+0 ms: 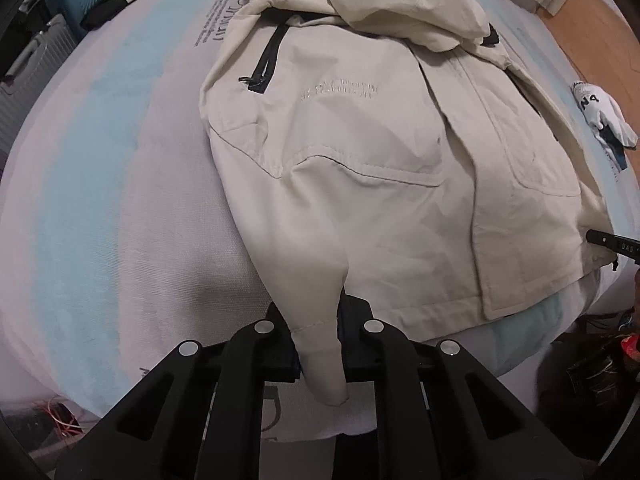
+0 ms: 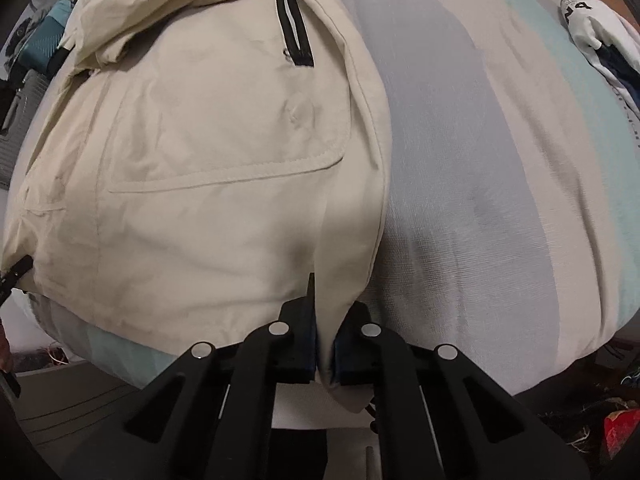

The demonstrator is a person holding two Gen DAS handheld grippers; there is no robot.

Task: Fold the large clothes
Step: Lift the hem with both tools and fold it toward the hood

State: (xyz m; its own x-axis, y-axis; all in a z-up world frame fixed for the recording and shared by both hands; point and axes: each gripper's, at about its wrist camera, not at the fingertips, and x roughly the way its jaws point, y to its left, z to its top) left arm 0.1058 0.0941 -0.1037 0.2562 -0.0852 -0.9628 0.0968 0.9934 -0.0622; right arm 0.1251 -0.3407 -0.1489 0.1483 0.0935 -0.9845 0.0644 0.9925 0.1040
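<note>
A cream jacket [image 1: 360, 152] lay spread front-up on a bed [image 1: 120, 200] covered in pale blue and grey stripes, its sleeves folded loosely across the collar end. The left gripper [image 1: 320, 344] had its fingers clenched on the jacket's near hem at one corner, a tongue of cloth hanging down between them. The right gripper [image 2: 324, 344] was likewise clamped on the hem at the other corner (beside the side seam), the cloth pinched tight between its pads. A black zip pocket [image 2: 294, 28] showed on the chest. A white garment [image 1: 604, 114] with dark print lay near the bed's far edge, apart from the jacket.
</note>
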